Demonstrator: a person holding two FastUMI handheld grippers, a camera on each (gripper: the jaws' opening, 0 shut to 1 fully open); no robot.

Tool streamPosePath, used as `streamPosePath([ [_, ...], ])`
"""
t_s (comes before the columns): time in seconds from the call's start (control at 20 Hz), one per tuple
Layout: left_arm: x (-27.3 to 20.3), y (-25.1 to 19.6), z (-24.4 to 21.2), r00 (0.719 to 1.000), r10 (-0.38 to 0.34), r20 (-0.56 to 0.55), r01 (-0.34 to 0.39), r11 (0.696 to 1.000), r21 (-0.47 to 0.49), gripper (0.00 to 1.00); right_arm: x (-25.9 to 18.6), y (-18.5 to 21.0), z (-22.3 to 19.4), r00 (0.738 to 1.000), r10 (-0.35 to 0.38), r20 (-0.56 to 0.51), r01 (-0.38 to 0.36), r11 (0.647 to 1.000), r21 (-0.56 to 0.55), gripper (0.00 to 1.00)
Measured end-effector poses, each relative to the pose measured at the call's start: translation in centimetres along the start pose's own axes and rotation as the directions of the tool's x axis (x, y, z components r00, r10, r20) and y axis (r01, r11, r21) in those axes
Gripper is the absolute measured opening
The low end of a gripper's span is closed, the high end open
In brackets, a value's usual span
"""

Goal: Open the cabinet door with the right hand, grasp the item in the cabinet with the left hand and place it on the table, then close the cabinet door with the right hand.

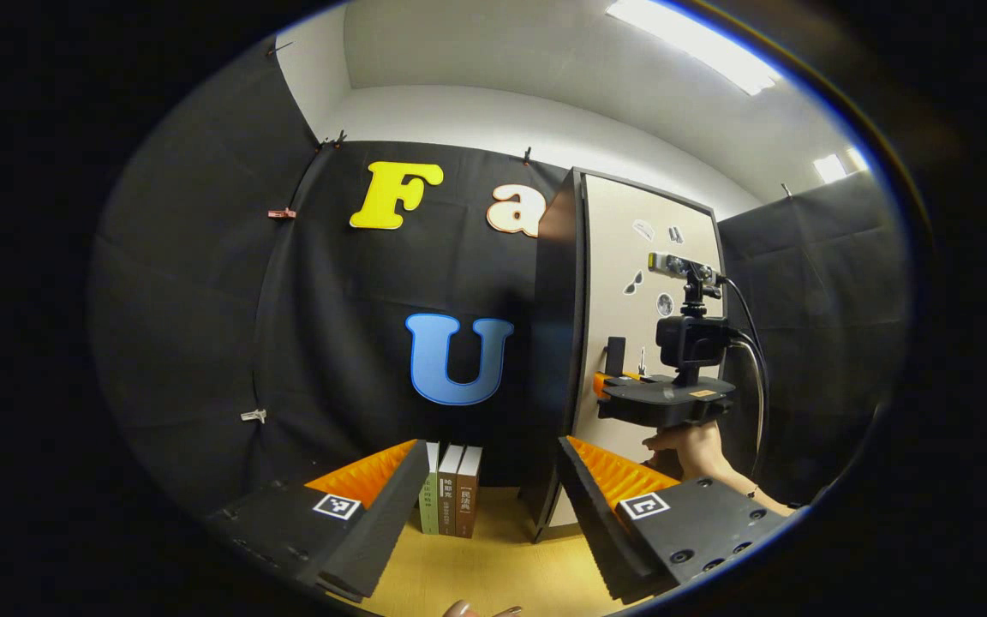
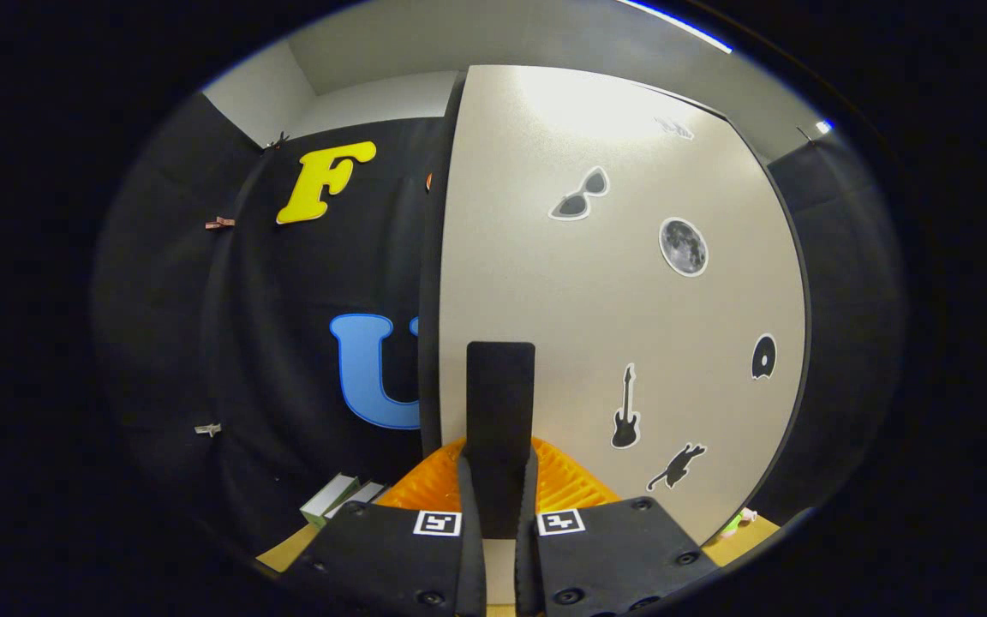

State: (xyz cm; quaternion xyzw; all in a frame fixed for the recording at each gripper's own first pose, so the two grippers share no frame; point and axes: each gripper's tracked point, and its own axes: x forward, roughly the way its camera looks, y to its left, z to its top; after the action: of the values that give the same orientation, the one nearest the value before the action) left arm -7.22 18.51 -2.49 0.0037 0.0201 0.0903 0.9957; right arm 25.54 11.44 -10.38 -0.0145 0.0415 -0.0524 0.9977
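Note:
The cabinet (image 1: 558,326) stands on the wooden table (image 1: 493,574), right of centre in the left gripper view. Its pale door (image 1: 631,283) carries small stickers and looks closed, so whatever is inside is hidden. My right gripper (image 1: 618,381), held by a hand (image 1: 695,450), is at the door's black handle (image 1: 615,354). In the right gripper view the right gripper (image 2: 499,480) is shut on that upright handle (image 2: 500,403), with the door (image 2: 613,283) close ahead. My left gripper (image 1: 489,480) hangs open over the table, left of the cabinet, with nothing between its fingers.
Three books (image 1: 449,501) stand upright against the black cloth wall, just left of the cabinet; they also appear as the books (image 2: 335,497) at lower left in the right gripper view. A small pale object (image 2: 738,518) lies on the table by the door's right bottom corner.

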Motion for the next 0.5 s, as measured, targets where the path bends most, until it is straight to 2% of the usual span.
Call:
streamPosePath([
  [0.3,-0.5,-0.9,0.1,0.999,-0.042,-0.009,0.042,0.999,0.014,0.94,-1.8,-0.1,0.6,0.999,0.033,-0.012,-0.034,0.999,-0.033,0.17],
  [0.5,-2.1,-3.2,-0.1,0.996,-0.086,-0.019,0.086,0.996,0.035,0.94,-3.4,-0.2,0.9,0.998,0.063,-0.018,-0.063,0.998,-0.019,0.17],
])
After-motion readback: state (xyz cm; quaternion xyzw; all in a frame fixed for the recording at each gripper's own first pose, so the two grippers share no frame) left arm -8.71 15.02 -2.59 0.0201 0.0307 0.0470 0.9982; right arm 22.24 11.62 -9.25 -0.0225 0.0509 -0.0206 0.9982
